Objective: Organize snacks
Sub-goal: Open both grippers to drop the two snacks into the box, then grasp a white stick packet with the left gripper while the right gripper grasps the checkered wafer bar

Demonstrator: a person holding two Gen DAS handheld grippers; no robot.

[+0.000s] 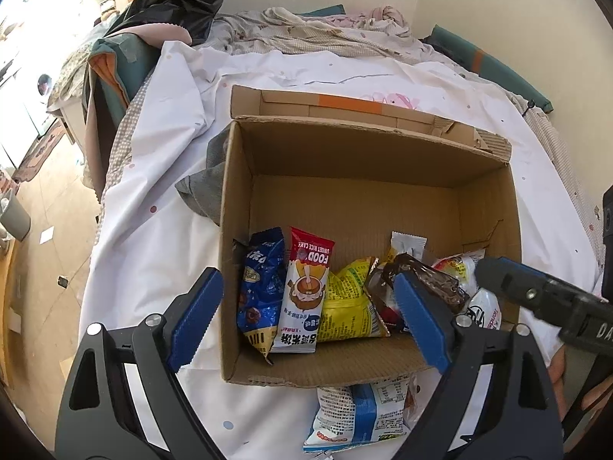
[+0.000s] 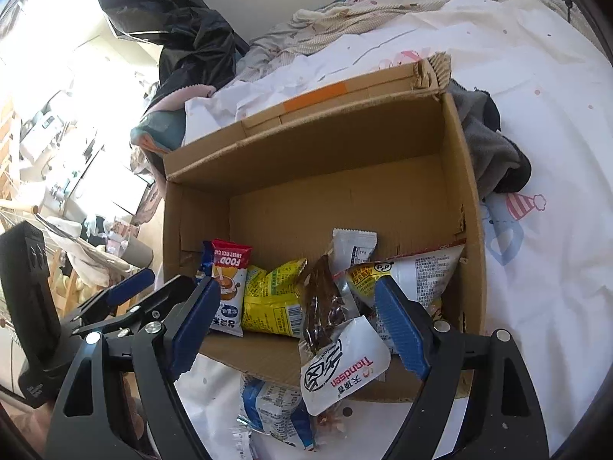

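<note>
Snack packets [image 1: 306, 299] inside open cardboard box [image 1: 490, 214]; blue-white packet [image 1: 360, 414] outside.

A bed covered by a white dotted sheet [image 1: 161, 176] fills the frame's middle. On it rest a cardboard box [image 1: 237, 253], a grey cloth [image 1: 203, 188] at its left, a blue-white snack packet [image 1: 360, 414] below, and rumpled bedding [image 1: 306, 34] up top.

A bed [image 1: 161, 176] with a white sheet stands against a cream wall [image 1: 479, 4], rumpled blankets [image 1: 306, 34] at its head. Hard daylight floods the tiled floor [image 1: 49, 268] beside it.
</note>
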